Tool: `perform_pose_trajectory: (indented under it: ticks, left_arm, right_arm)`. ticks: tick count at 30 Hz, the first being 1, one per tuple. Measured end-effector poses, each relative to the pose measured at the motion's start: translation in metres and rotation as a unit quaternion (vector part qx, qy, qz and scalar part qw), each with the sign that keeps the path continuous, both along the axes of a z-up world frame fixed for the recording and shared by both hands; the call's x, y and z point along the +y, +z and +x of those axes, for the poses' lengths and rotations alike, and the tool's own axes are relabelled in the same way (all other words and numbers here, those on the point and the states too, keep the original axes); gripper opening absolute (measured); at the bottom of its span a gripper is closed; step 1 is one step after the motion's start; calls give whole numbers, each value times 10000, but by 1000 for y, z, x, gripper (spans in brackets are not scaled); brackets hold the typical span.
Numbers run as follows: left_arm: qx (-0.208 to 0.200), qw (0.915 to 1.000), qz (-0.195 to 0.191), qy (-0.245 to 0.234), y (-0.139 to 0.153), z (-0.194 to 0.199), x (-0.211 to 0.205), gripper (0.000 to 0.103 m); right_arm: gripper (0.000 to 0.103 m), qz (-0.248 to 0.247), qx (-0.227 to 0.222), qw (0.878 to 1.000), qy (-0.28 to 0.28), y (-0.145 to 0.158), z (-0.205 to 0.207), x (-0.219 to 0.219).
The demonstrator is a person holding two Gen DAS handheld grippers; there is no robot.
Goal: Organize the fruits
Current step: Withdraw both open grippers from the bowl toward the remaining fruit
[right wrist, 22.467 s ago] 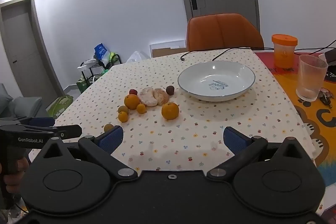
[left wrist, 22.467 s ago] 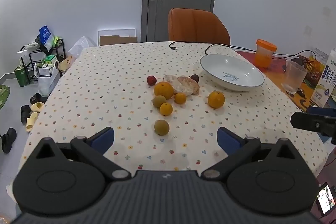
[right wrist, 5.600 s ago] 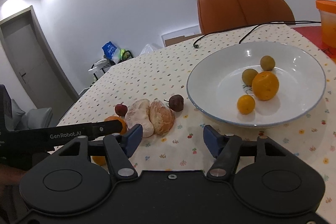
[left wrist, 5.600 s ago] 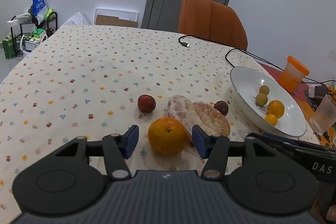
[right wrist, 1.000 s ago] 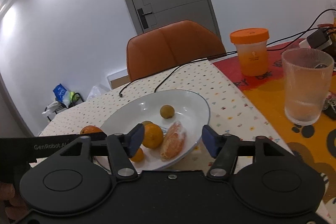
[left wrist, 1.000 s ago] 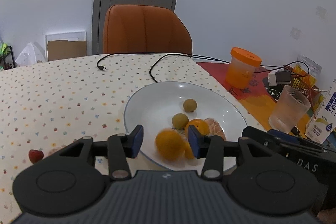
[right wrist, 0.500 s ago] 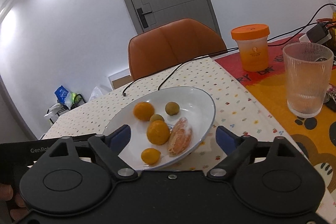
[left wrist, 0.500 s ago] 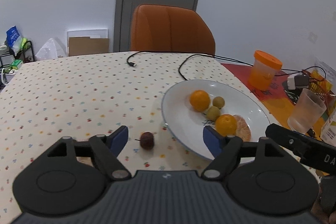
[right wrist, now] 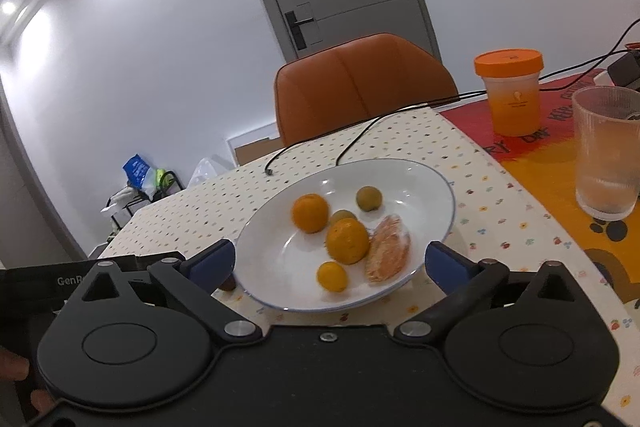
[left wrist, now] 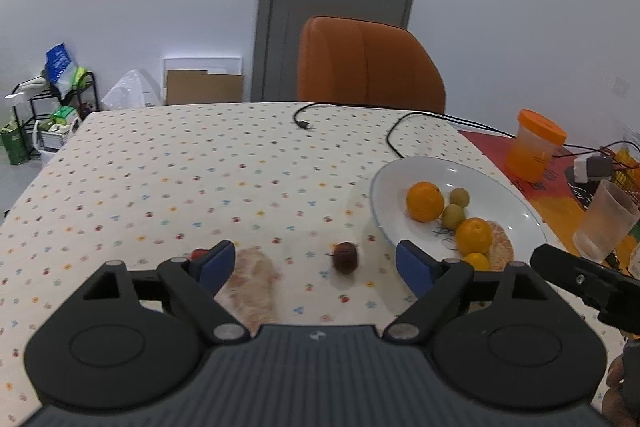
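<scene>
My counter [left wrist: 168, 163], under its dotted cloth, carries everything, with one orange chair [left wrist: 370, 65] at its far edge. One white plate [left wrist: 404, 175] sits on the right side of the counter and holds six pieces of fruit: two large oranges, the far one [left wrist: 425, 201] and the near one [left wrist: 473, 235]; one peeled citrus half [right wrist: 387, 254] lying against the near orange's right side; two small green fruits [left wrist: 453, 215] at the far middle; and one small orange fruit [right wrist: 332, 276] at the near rim. Beyond the plate, on the right, stand one clear glass [right wrist: 608, 151] and one orange-lidded cup [right wrist: 510, 91].

On the cloth left of the plate three pieces lie loose: one peeled citrus half [left wrist: 254, 285] near my left tongs, one small dark brown fruit [left wrist: 345, 257] between it and the plate, and one small red fruit [left wrist: 197, 253], mostly hidden behind a fingertip.

My left tongs [left wrist: 318, 265] are spread wide, gripping nothing. My right tongs [right wrist: 330, 265] are spread wide too, framing the plate's near rim.
</scene>
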State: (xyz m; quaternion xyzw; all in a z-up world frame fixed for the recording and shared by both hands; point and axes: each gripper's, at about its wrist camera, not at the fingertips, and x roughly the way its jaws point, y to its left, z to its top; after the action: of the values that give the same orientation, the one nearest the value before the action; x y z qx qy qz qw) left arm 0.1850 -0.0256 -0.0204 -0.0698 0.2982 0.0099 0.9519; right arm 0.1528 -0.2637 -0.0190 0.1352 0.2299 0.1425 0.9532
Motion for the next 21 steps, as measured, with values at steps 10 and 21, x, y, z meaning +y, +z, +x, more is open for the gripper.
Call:
perform_pose_trajectory:
  ticks: [10, 21]
  left_arm:
    - [-55, 9995, -114, 299, 2, -18, 31, 87]
    - [-153, 9985, -250, 467, -1, -28, 55, 87]
  right_arm:
    - [103, 53, -1, 9997, 234, 0, -5, 18]
    - [102, -32, -75, 9981, 610, 2, -11, 46]
